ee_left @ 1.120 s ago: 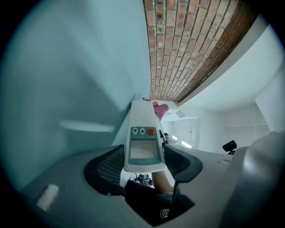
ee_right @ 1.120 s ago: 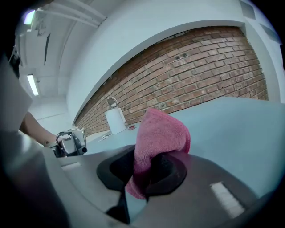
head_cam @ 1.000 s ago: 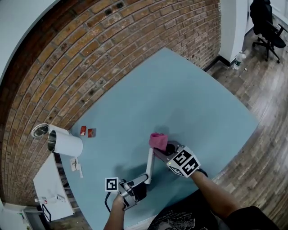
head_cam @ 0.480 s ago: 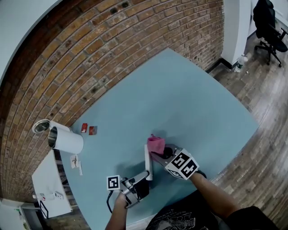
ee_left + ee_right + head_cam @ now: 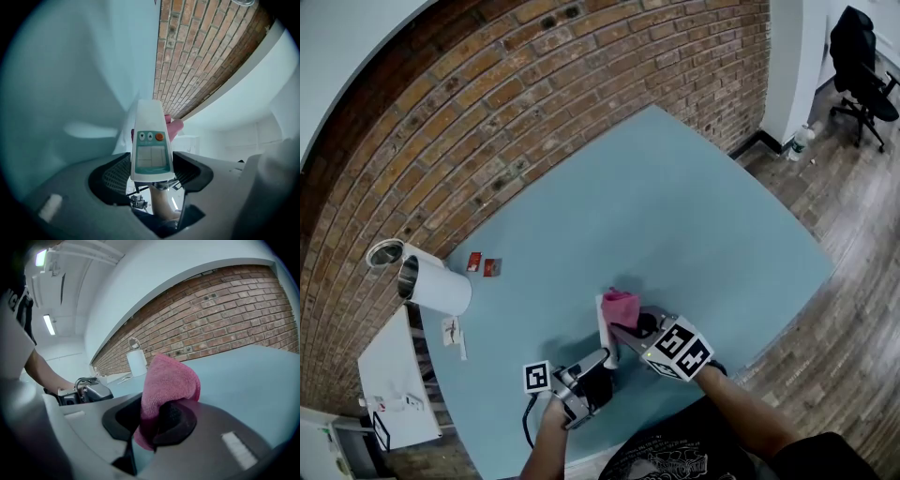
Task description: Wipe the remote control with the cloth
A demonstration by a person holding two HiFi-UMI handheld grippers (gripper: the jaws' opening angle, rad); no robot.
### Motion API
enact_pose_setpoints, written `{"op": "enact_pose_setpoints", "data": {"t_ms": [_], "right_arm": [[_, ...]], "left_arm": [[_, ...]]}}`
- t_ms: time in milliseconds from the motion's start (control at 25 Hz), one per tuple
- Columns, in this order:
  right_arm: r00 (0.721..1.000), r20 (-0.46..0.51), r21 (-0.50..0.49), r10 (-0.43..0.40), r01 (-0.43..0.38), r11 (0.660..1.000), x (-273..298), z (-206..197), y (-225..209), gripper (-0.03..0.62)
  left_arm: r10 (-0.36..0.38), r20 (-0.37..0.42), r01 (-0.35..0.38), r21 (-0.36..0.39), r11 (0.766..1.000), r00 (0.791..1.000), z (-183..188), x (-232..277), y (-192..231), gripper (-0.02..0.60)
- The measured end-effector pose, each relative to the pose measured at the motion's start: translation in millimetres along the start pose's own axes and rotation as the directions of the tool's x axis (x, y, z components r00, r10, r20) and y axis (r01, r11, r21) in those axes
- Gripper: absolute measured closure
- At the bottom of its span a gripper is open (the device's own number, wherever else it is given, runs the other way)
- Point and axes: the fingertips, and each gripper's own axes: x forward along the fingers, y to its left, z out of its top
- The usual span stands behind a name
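My left gripper (image 5: 598, 364) is shut on the lower end of a white remote control (image 5: 604, 333), which sticks out away from me over the blue table (image 5: 675, 206). In the left gripper view the remote (image 5: 150, 140) faces the camera with its screen and orange button, clamped between both jaws of that gripper (image 5: 150, 169). My right gripper (image 5: 625, 324) is shut on a bunched pink cloth (image 5: 620, 305), which lies against the remote's far end on its right side. The pink cloth (image 5: 175, 127) peeks out behind the remote. In the right gripper view the cloth (image 5: 166, 383) fills the jaws of the right gripper (image 5: 154, 420).
A white paper-towel roll (image 5: 436, 289) lies at the table's left edge, with two small red items (image 5: 483, 266) beside it. A brick wall (image 5: 534, 103) runs behind the table. A white cabinet (image 5: 394, 394) stands lower left, an office chair (image 5: 862, 56) and a bottle (image 5: 797, 141) upper right.
The right gripper has carried the pink cloth a little left and nearer, onto the remote's far end. The remote's tip has swung slightly left. The left gripper has barely shifted.
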Motion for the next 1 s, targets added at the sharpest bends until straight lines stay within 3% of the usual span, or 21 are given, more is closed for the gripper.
{"op": "enact_pose_setpoints", "data": {"t_ms": [480, 1000], "right_arm": [[0.999, -0.026, -0.047, 0.020, -0.021, 0.999, -14, -2, 24, 0.529], [1.000, -0.019, -0.063, -0.008, 0.007, 0.998, -33, -2, 45, 0.528]], "left_arm": [[-0.081, 0.101, 0.082, -0.007, 0.997, 0.992, 10, 7, -3, 0.299], [-0.119, 0.223, 0.118, 0.020, 0.993, 0.968, 27, 11, -5, 0.299]]}}
